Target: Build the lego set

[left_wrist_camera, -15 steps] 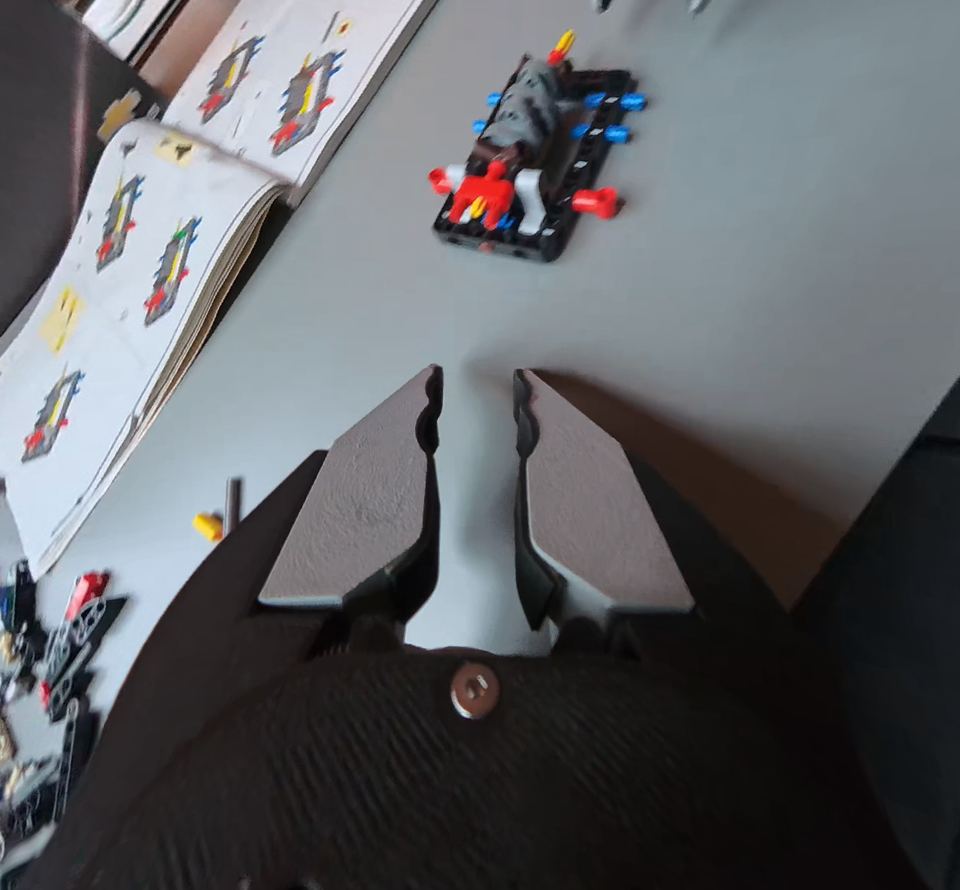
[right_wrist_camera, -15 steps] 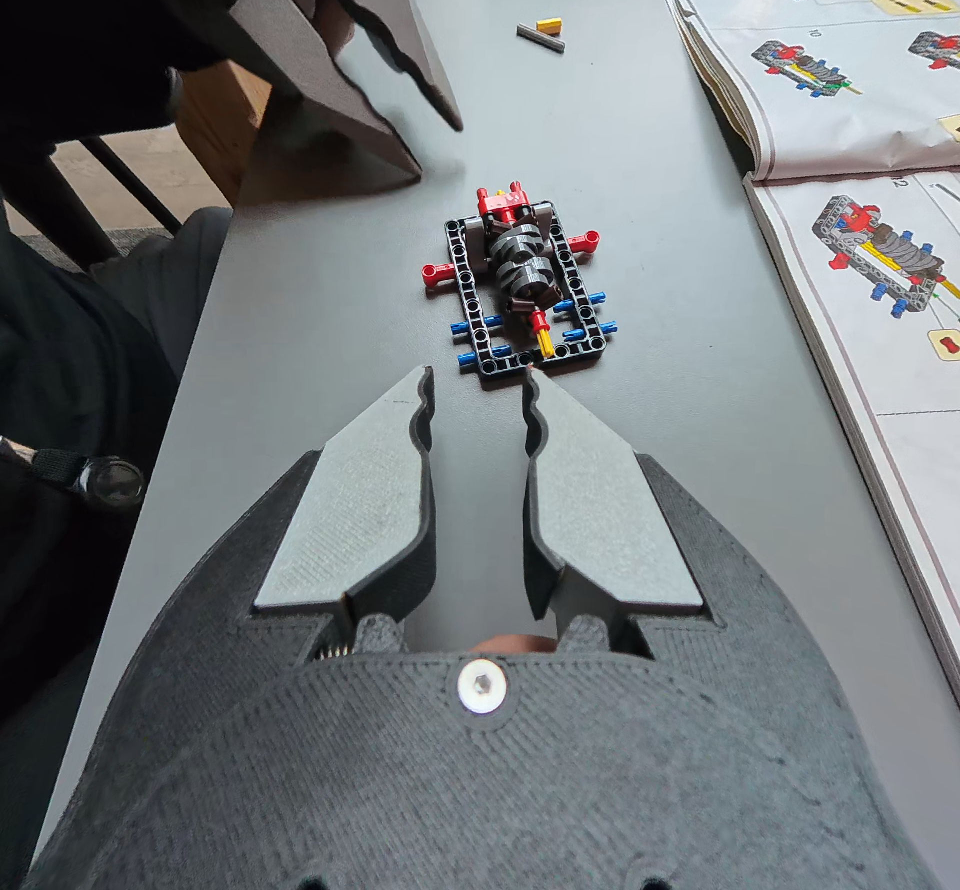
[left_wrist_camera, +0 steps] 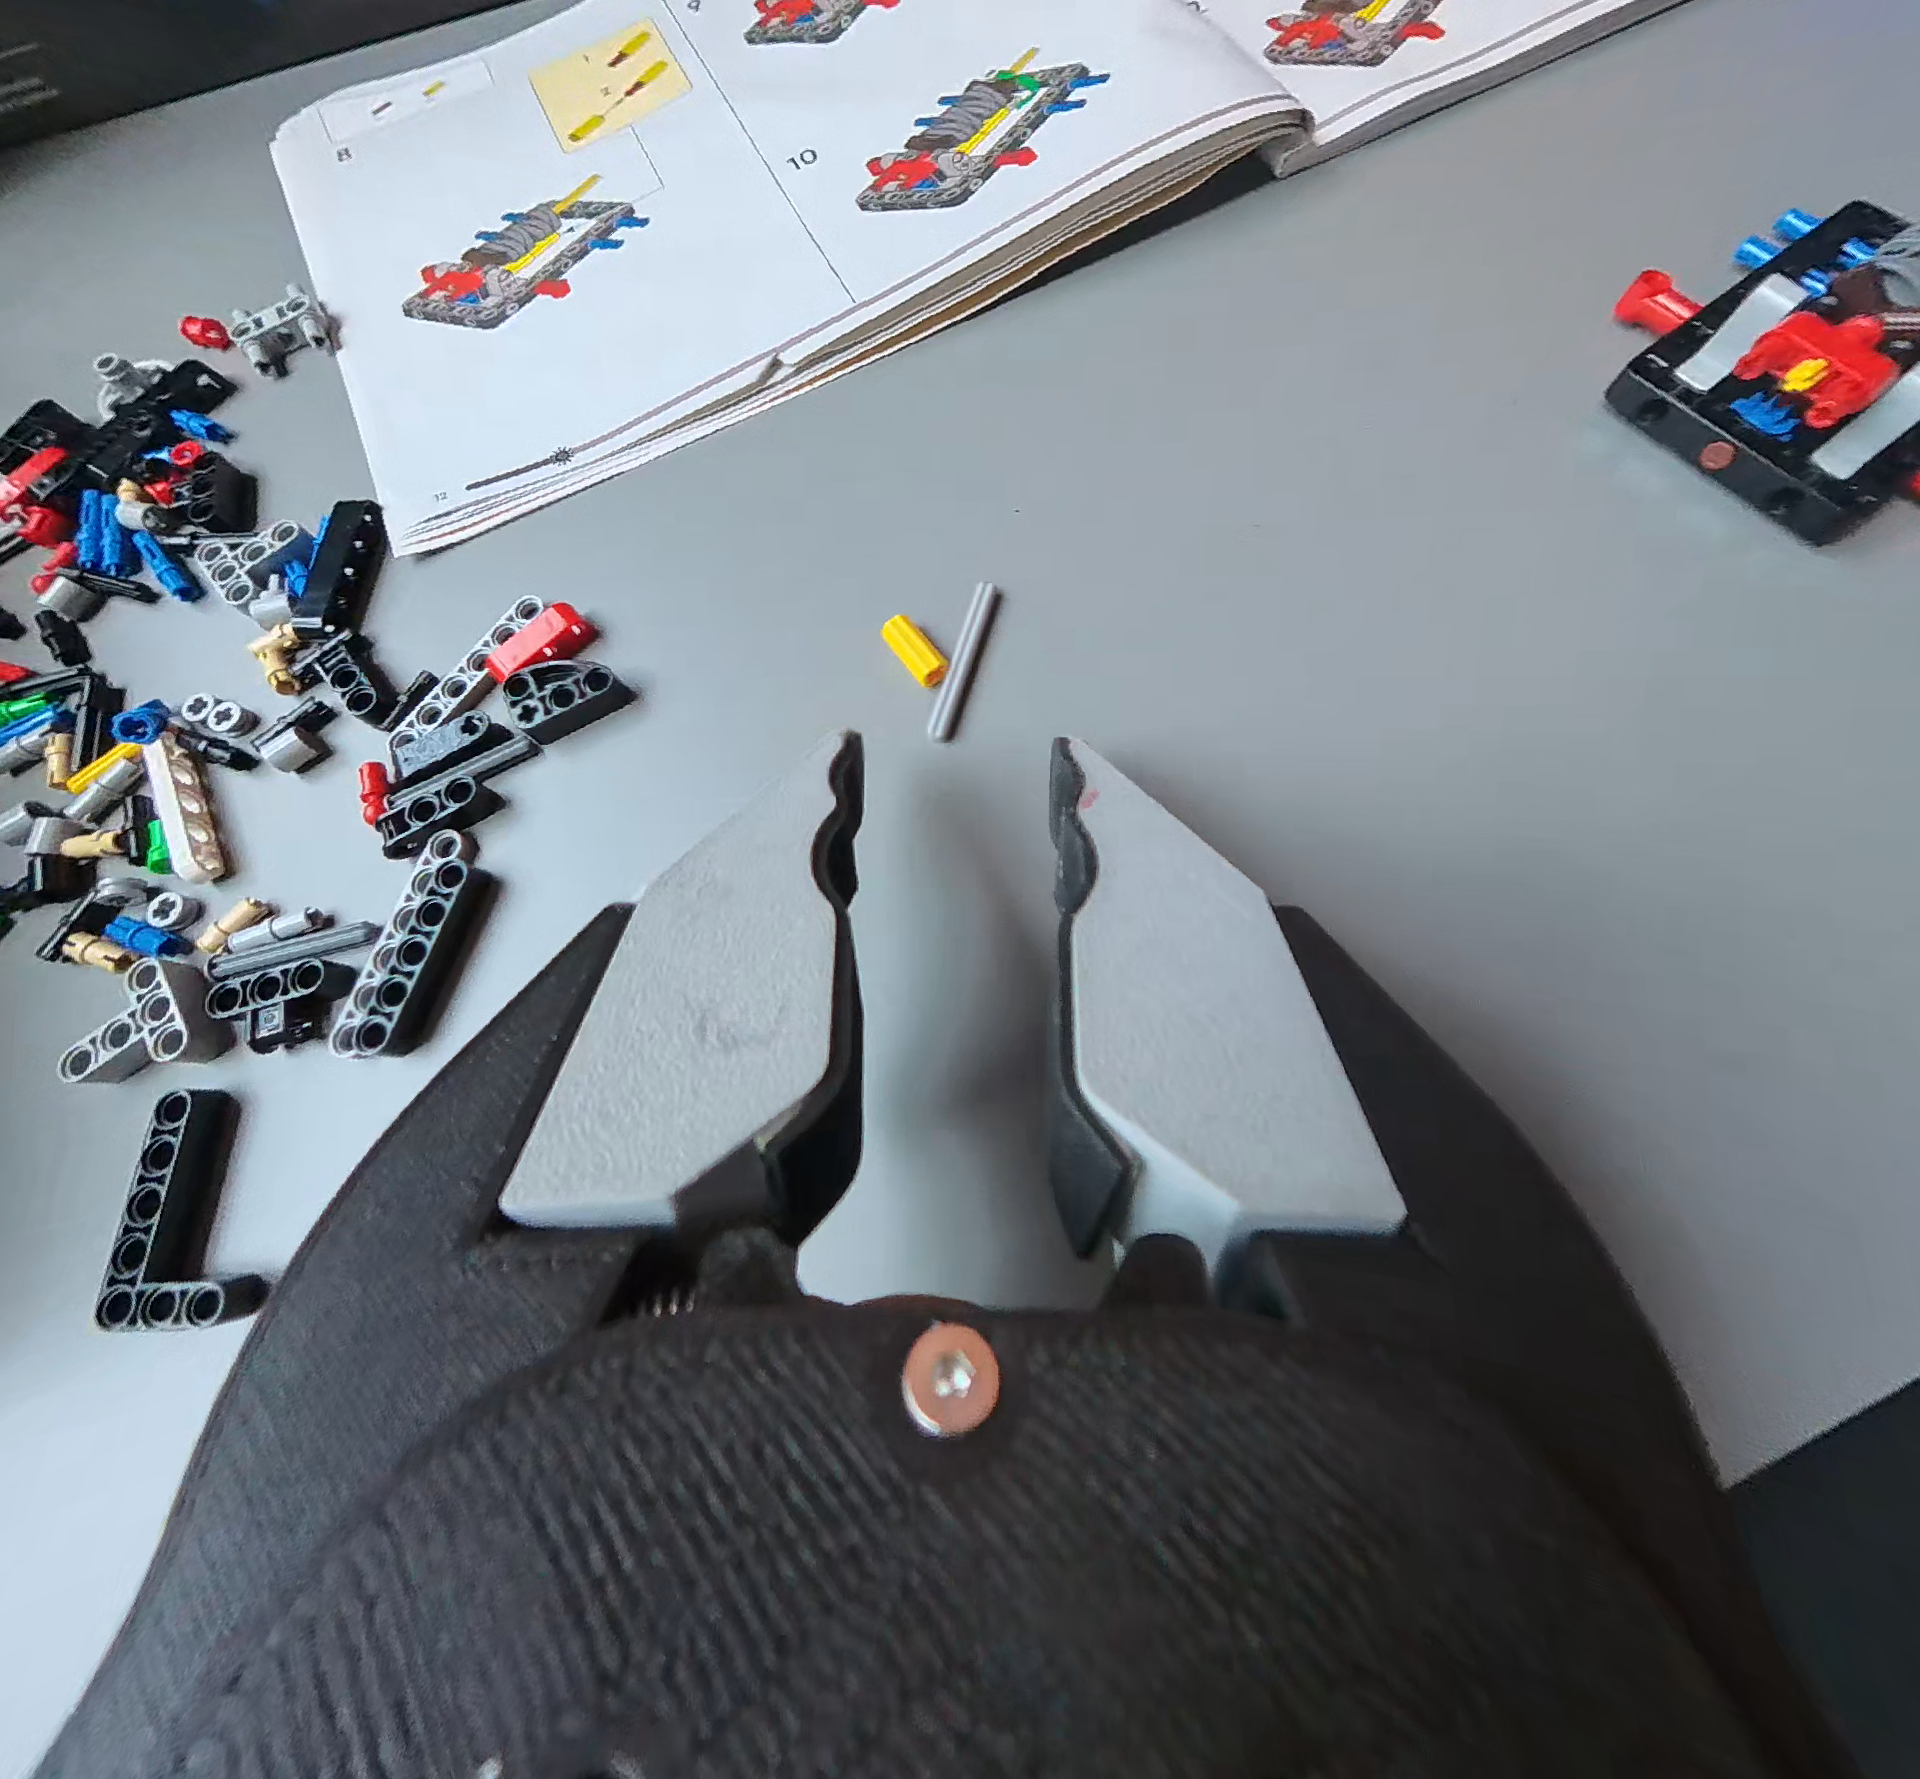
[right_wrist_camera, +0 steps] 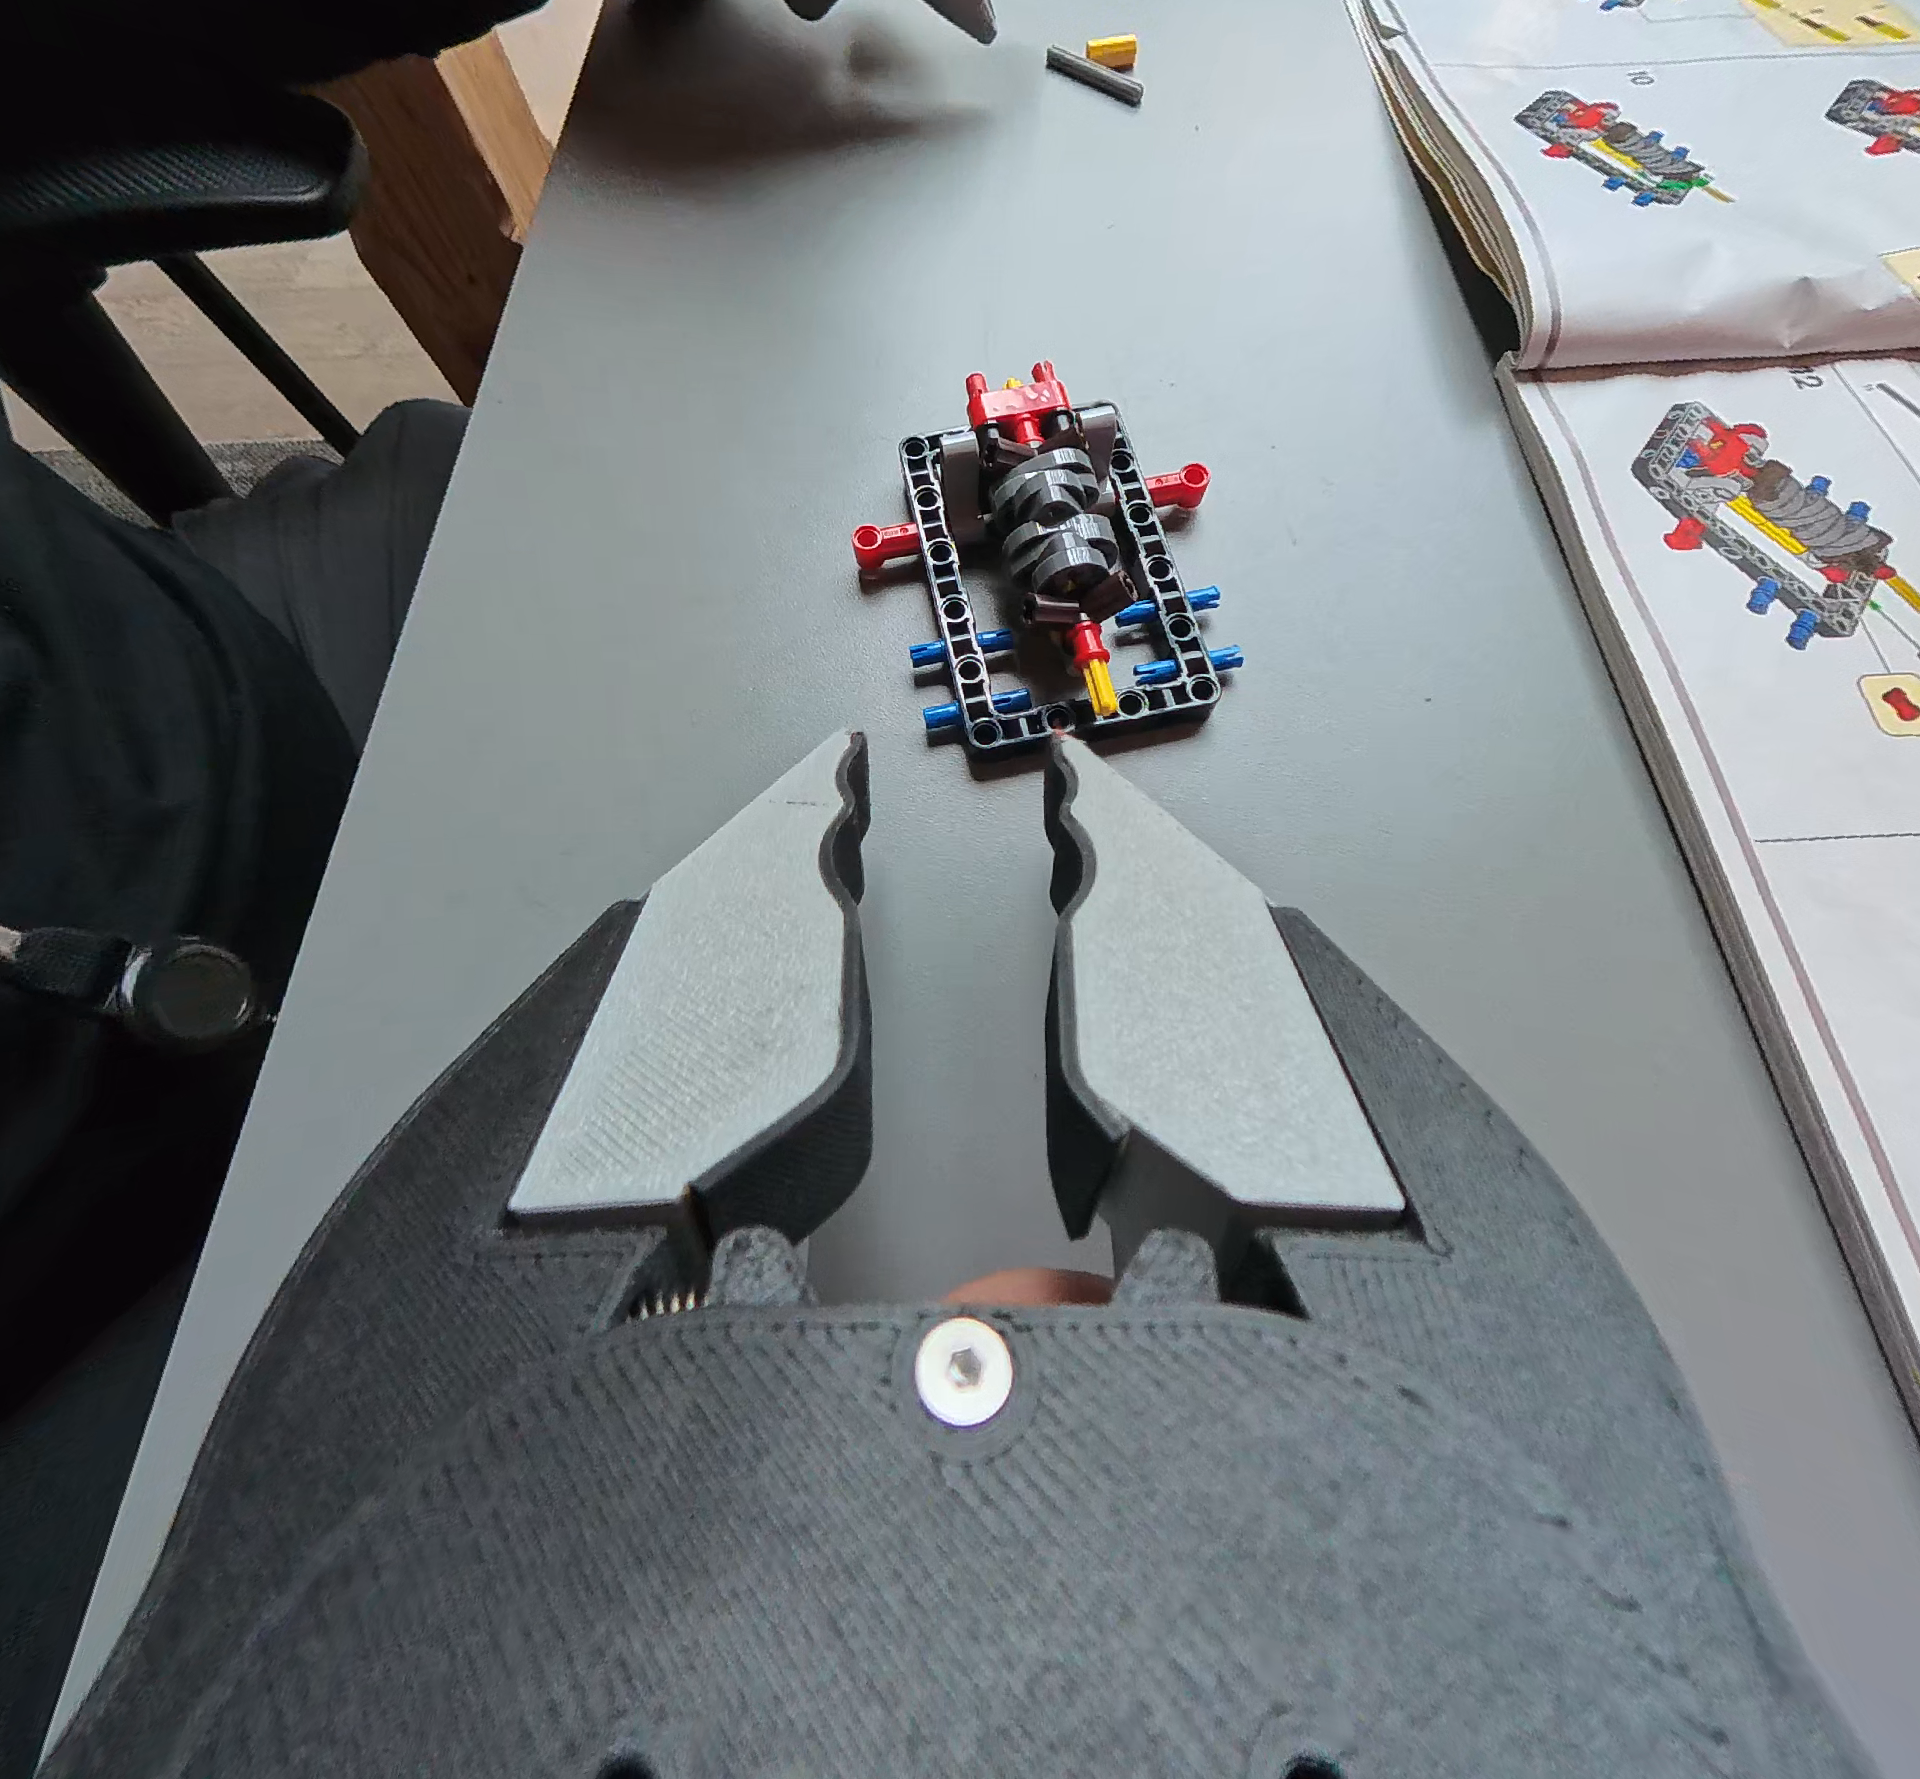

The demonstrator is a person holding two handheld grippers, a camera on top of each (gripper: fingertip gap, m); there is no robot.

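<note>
Left wrist view
Left gripper [left_wrist_camera: 954, 761]: fingers apart, empty, just short of the axle [left_wrist_camera: 963, 660].
Peg [left_wrist_camera: 913, 650]: yellow, beside the axle.
Loose parts [left_wrist_camera: 260, 742]: heaped left of the gripper.
Manual [left_wrist_camera: 790, 140]: open, beyond.

Right wrist view
Right gripper [right_wrist_camera: 954, 761]: spread, empty.
Frame [right_wrist_camera: 1060, 576]: flat on the table [right_wrist_camera: 675, 441], near end at the right fingertip.

Office-like room, grey desk [right_wrist_camera: 727, 295], black mesh chair armrest [right_wrist_camera: 177, 191], carpeted floor [right_wrist_camera: 260, 456]

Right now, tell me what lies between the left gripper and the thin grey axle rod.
Only bare grey tabletop, seen in the left wrist view: the open left gripper points at the thin grey axle rod.
</note>
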